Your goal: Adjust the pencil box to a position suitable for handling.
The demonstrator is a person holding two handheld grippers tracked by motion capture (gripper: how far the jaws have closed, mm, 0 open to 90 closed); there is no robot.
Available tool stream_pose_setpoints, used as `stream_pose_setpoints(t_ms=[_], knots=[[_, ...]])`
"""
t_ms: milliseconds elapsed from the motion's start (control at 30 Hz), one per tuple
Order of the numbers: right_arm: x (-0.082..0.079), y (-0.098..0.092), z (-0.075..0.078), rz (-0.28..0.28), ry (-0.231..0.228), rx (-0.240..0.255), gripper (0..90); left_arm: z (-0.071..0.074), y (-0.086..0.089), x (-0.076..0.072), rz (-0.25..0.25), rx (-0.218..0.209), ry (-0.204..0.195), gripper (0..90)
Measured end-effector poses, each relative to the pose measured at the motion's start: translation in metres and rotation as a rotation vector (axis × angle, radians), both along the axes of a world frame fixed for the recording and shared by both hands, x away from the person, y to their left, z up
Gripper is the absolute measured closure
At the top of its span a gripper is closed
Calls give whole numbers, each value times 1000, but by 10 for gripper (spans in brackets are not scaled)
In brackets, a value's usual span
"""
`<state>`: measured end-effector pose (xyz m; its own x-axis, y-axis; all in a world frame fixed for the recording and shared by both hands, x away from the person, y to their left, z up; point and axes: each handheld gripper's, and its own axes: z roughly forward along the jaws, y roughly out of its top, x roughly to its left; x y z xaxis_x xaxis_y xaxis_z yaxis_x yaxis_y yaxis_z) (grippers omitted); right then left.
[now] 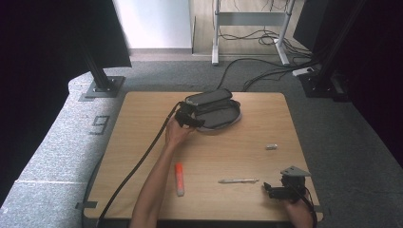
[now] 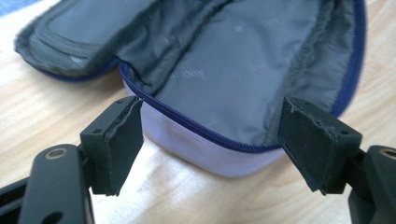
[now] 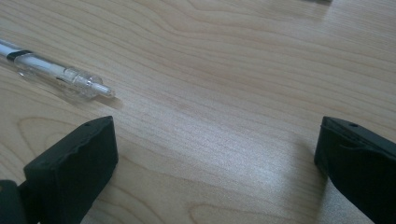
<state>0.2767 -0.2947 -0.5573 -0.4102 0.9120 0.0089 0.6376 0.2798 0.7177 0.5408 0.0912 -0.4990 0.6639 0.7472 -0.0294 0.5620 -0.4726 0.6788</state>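
Grey fabric pencil case with blue zip [image 1: 216,110] lies unzipped at table's far middle; left gripper [image 2: 212,140] spread at its rim, gripping nothing. Clear plastic pen [image 1: 238,180], orange marker [image 1: 179,179] not packed; right gripper [image 3: 215,163] spread, idle

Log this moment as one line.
left gripper: open, at open pencil case | right gripper: open, beside pen | marker: on table

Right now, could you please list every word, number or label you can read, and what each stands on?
"9": large dark figure on the grey speckled floor left of the wooden table.
Faint print on the grey lining of the open, blue-zipped pencil case: too blurred to read.
Orange marker, clear pen: nothing legible.
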Motion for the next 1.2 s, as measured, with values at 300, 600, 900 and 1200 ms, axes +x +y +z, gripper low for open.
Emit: stream_pose_setpoints(t_ms=[300, 600, 900, 1200], knots=[[0, 0, 0, 2, -1, 0, 0, -9, 2, 4, 10, 23, 20, 218], [-1, 0, 0, 4, -1, 0, 0, -18, 0, -4, -12, 48, 47, 251], [-1, 0, 0, 4, -1, 0, 0, -22, 7, -10, -31, 84, 52, 424], [-1, 0, 0, 3, -1, 0, 0, -22, 16, -25, -45, 72, 57, 499]])
